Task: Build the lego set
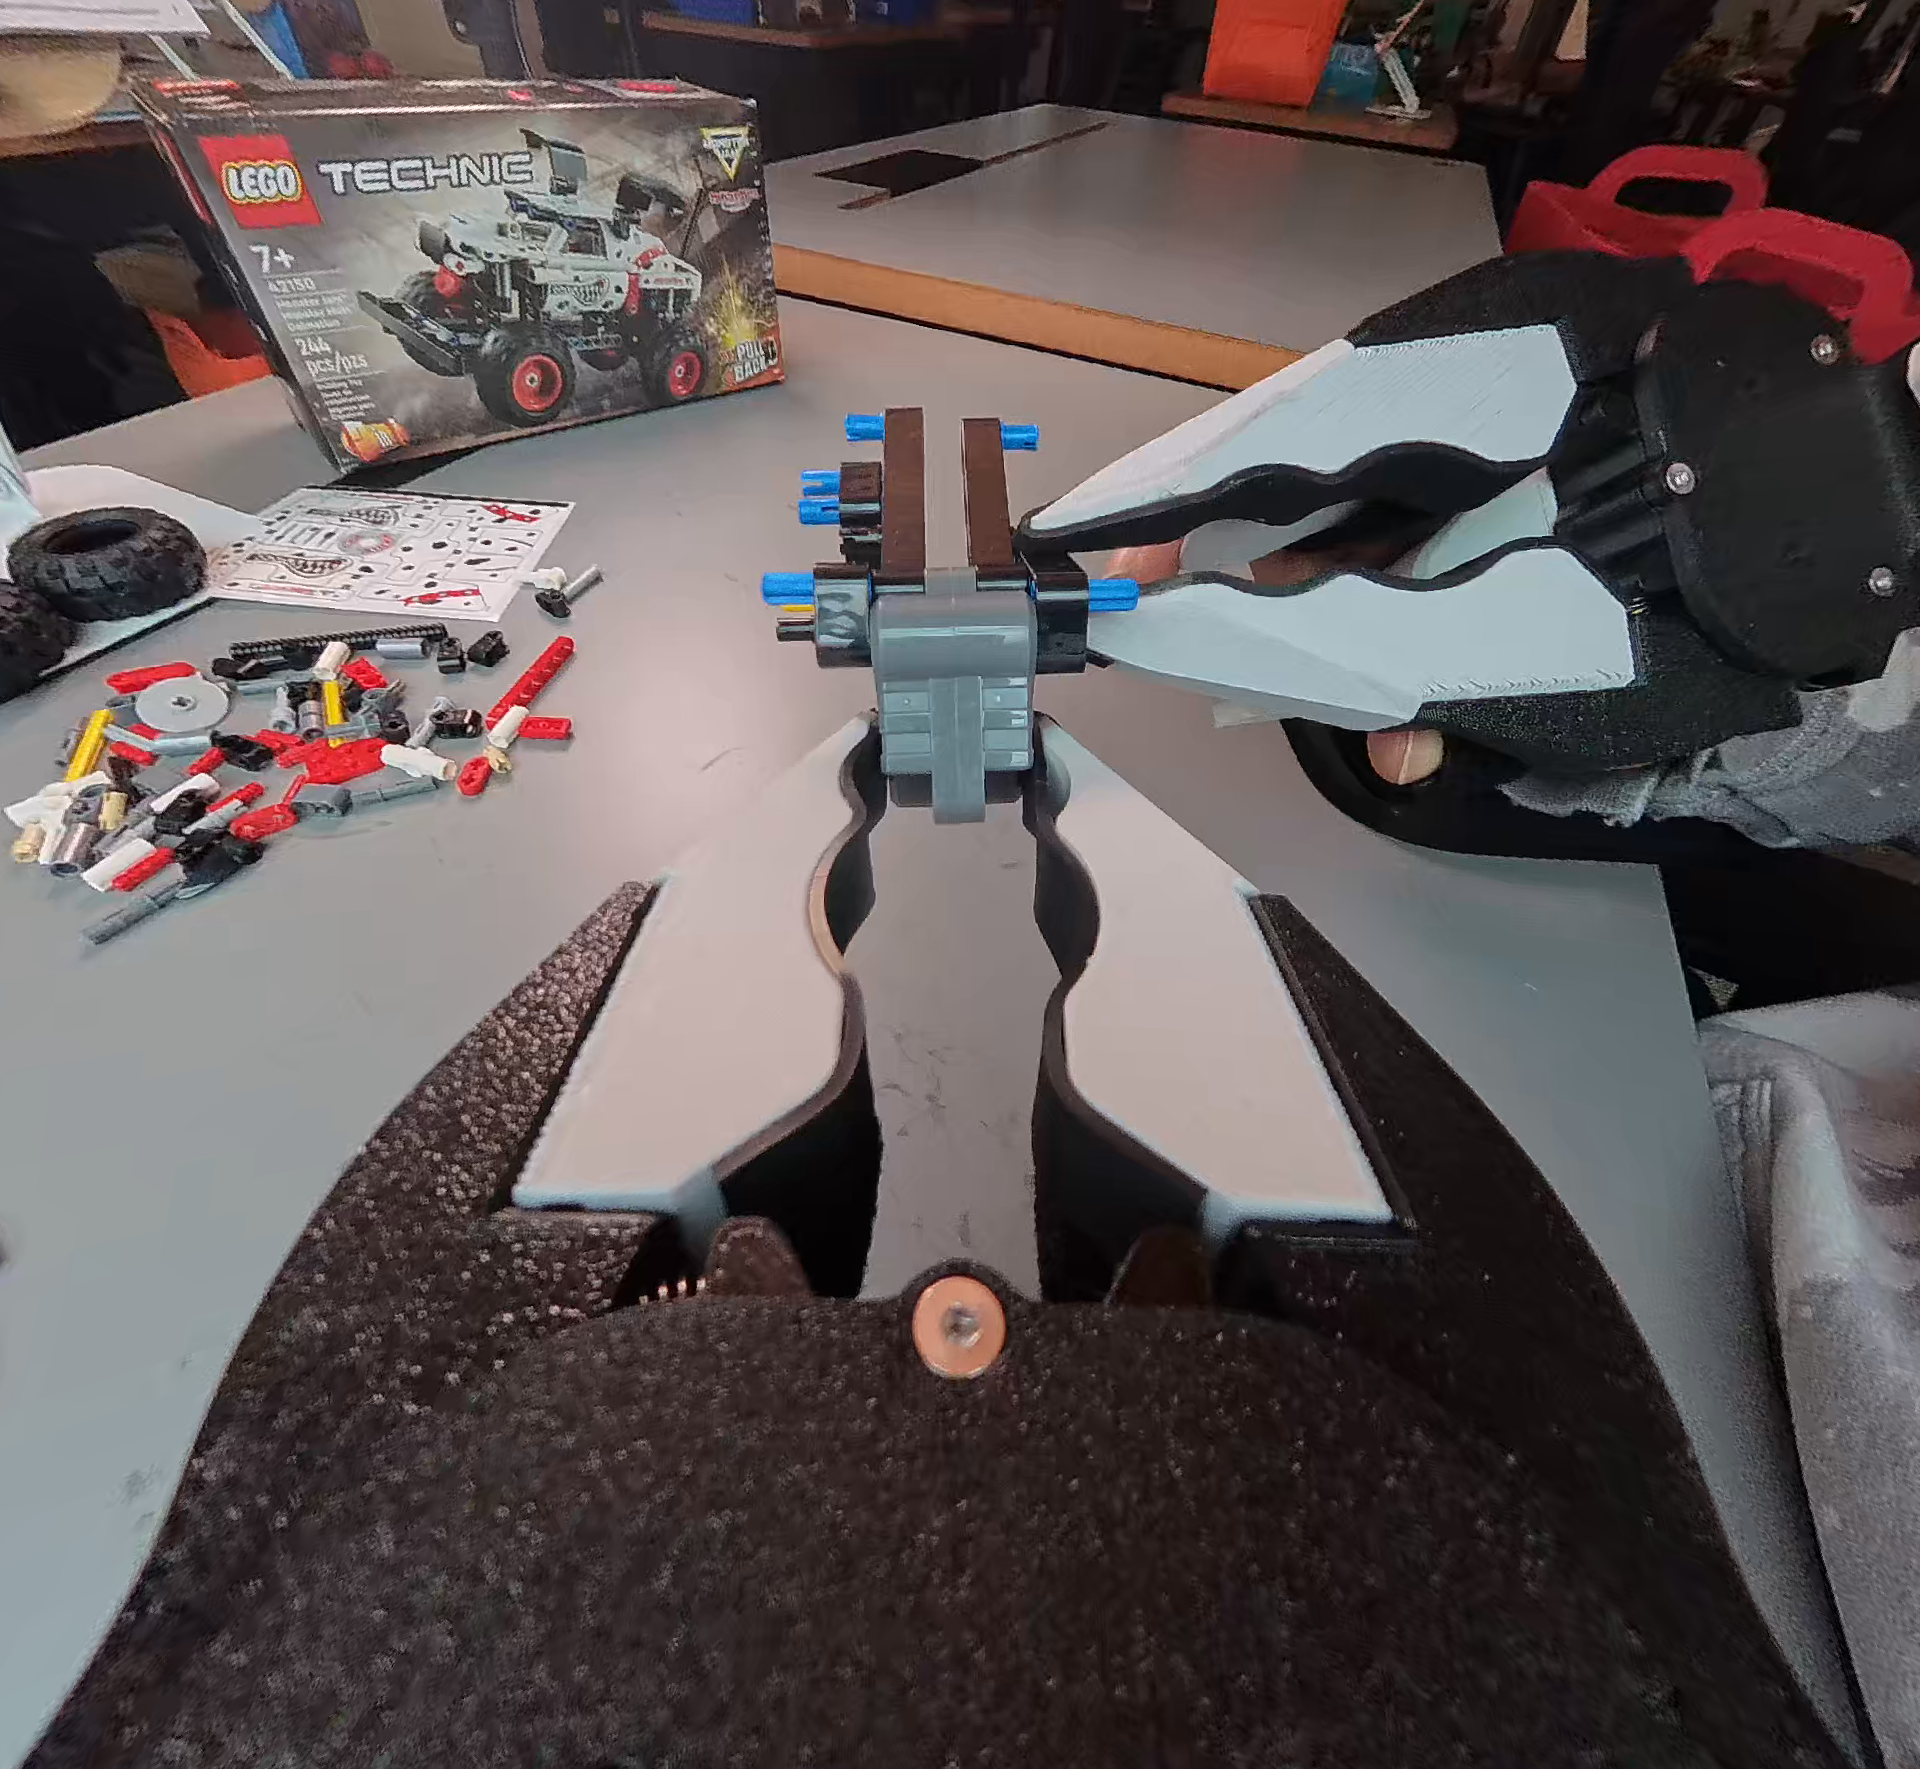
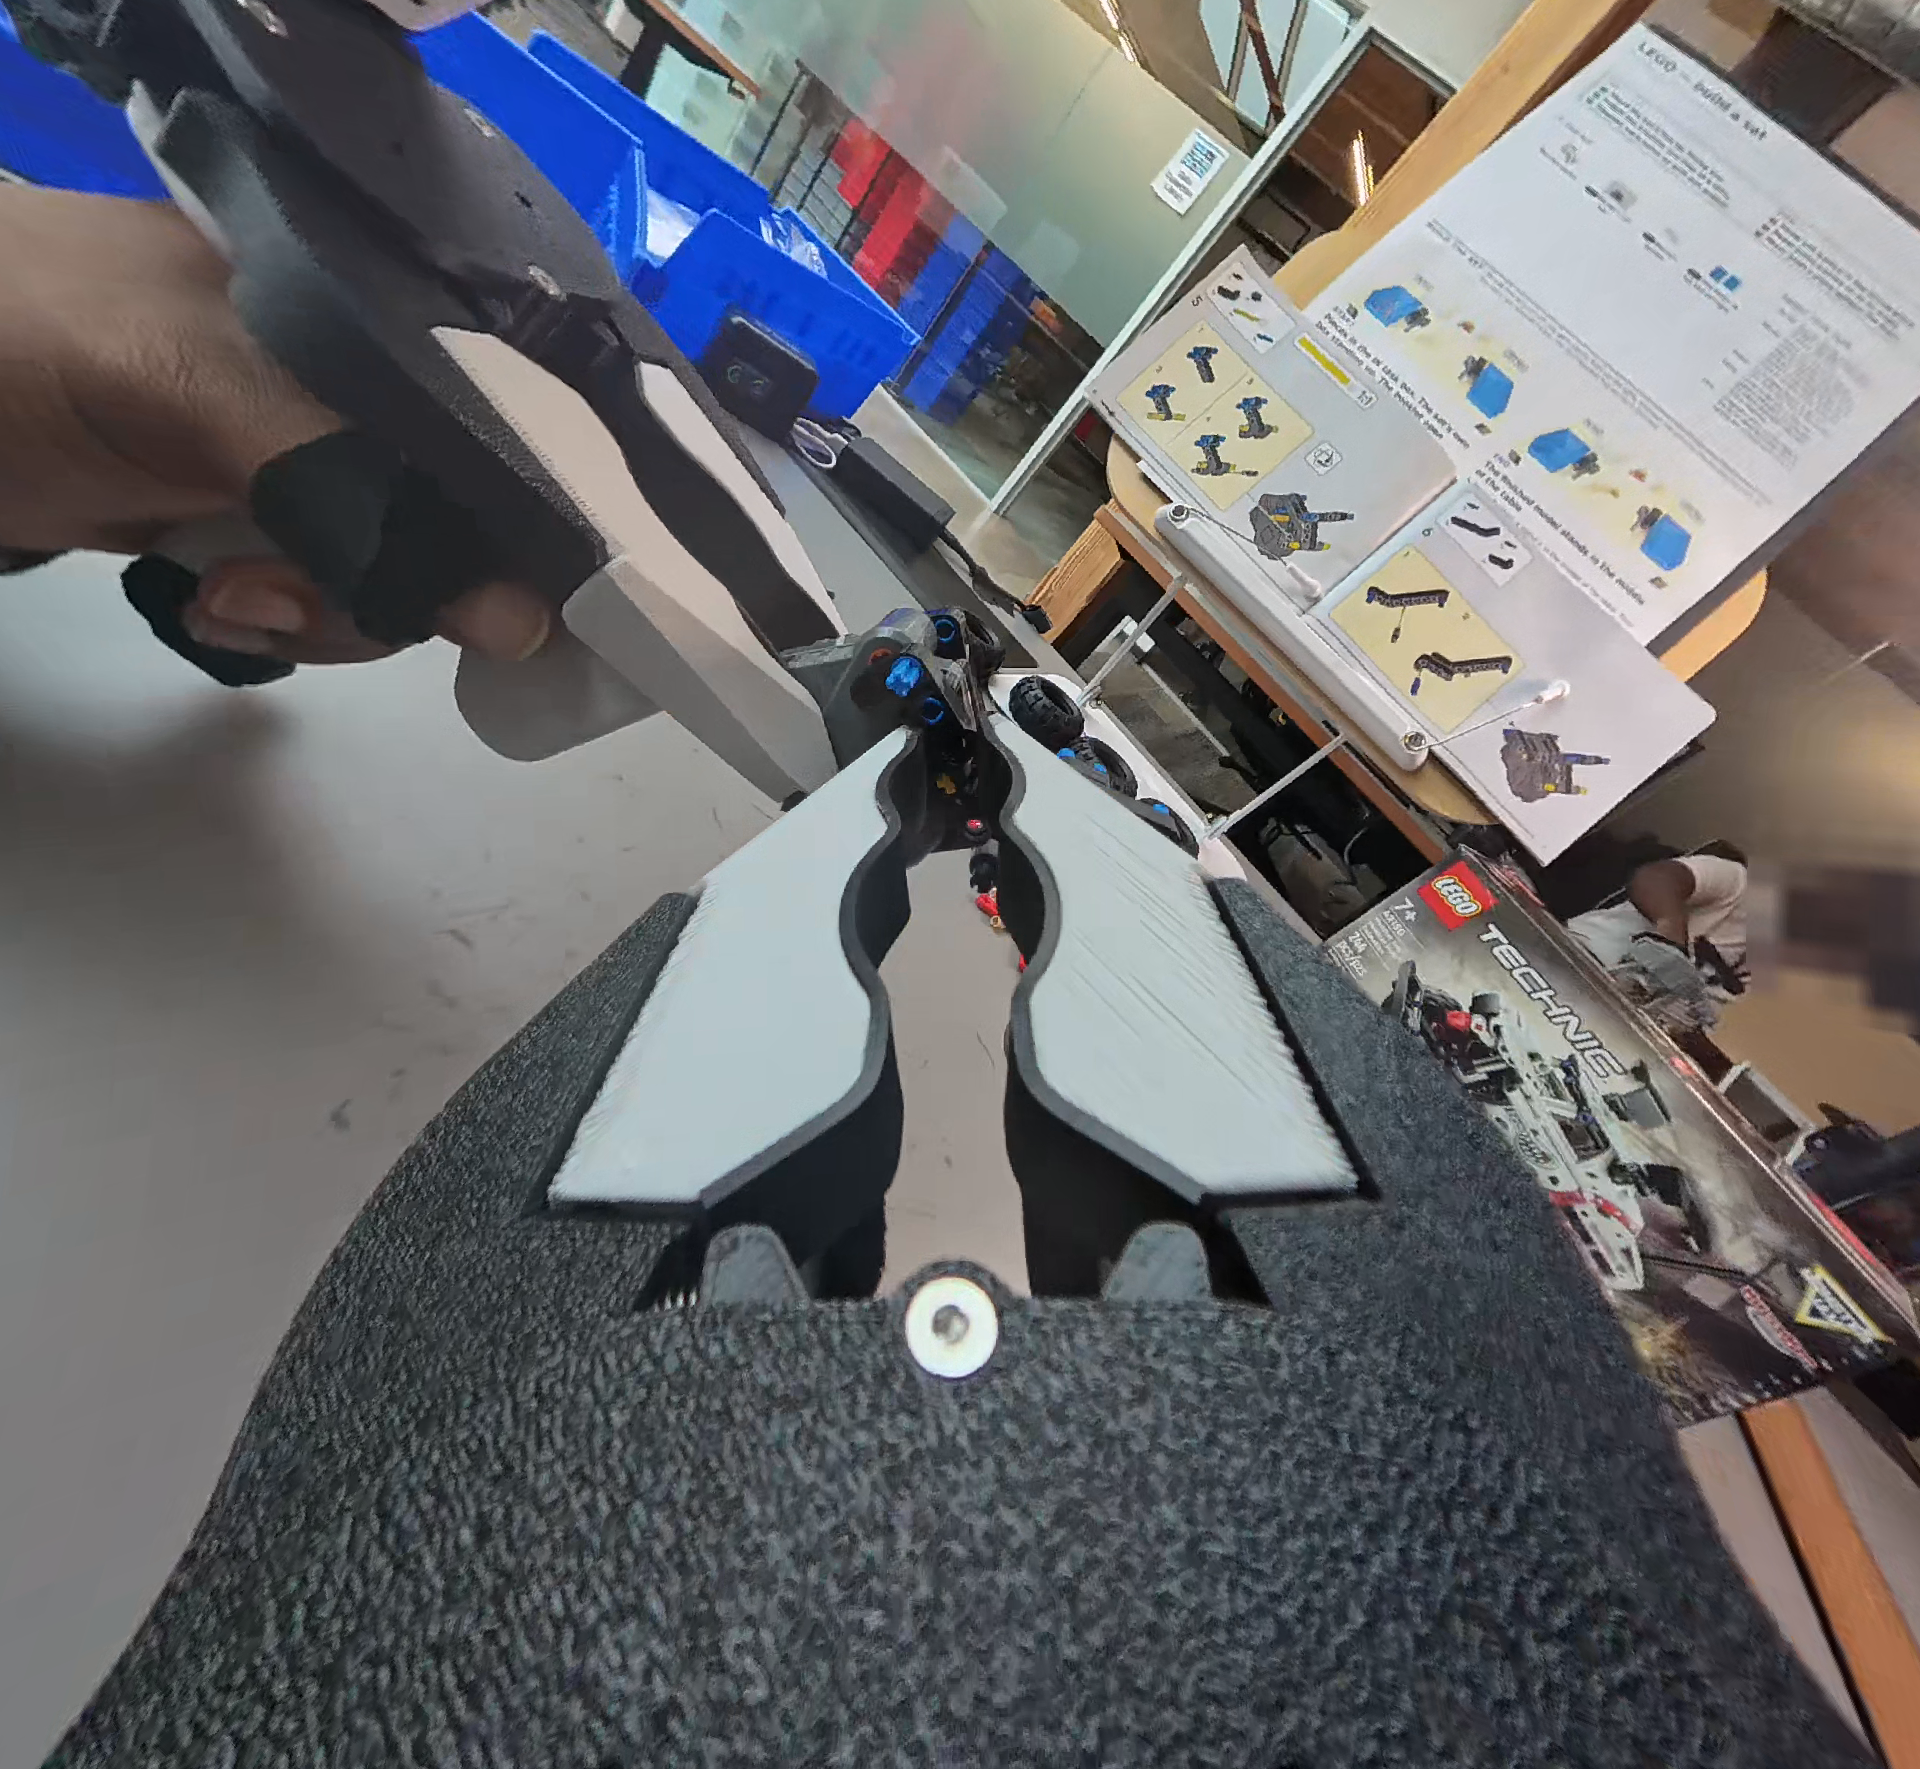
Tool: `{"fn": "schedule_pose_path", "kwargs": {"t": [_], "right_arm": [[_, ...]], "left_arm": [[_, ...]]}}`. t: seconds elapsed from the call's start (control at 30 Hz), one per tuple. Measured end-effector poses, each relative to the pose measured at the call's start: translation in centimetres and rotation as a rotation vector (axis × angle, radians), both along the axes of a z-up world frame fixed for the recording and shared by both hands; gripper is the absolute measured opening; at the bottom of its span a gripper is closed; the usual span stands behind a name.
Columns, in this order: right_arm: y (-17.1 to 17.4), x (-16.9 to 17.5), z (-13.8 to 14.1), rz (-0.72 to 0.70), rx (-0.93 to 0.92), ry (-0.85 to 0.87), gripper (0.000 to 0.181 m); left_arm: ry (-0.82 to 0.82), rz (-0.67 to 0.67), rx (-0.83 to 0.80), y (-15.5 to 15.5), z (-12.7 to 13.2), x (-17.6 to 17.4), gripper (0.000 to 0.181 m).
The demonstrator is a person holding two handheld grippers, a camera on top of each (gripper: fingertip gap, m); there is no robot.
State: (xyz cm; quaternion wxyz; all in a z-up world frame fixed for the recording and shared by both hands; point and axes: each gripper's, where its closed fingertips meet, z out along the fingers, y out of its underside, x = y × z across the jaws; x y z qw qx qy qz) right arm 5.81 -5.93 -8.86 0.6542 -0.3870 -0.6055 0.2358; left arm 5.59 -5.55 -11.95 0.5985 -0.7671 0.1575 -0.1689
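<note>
A partly built lego assembly (image 1: 951,618) has a grey block, black beams and blue pins. My left gripper (image 1: 954,732) is shut on its grey block and holds it above the grey table (image 1: 623,888). My right gripper (image 1: 1060,589) comes in from the right. Its fingers close around the assembly's black right end, where a blue pin (image 1: 1114,592) sticks out. In the right wrist view my right gripper (image 2: 951,748) pinches the assembly (image 2: 914,670), and the left gripper (image 2: 821,680) holds it from the left.
A pile of loose red, black, white and grey parts (image 1: 260,753) lies at the left, near a sticker sheet (image 1: 395,550), black tyres (image 1: 104,561) and the set's box (image 1: 478,265). An open instruction booklet (image 2: 1351,514) stands on a holder. Blue bins (image 2: 727,265) sit behind. Both grippers' tips are close together, under 4 cm apart.
</note>
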Motion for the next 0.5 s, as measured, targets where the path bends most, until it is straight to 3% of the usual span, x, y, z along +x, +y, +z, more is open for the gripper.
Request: {"fn": "schedule_pose_path", "kwargs": {"t": [0.03, 0.37, 0.43, 0.5], "right_arm": [[0.0, 0.0, 0.2, -0.009, -0.012, 0.005, 0.009], [0.0, -0.1, 0.9, 0.038, -0.390, 0.066, 0.010], [0.0, -0.1, 1.0, 0.037, -0.331, 0.066, 0.010], [0.2, -0.3, 1.0, -0.001, -0.108, 0.015, 0.010]], "left_arm": [[0.004, 0.009, 0.013, 0.0, 0.2, -0.1, 0.025], [0.130, 0.064, 0.122, -0.4, 1.6, -0.4, 0.026], [0.119, 0.056, 0.117, -0.4, 1.8, -0.5, 0.026], [0.085, 0.043, 0.088, -0.3, 1.7, -0.6, 0.026]]}}
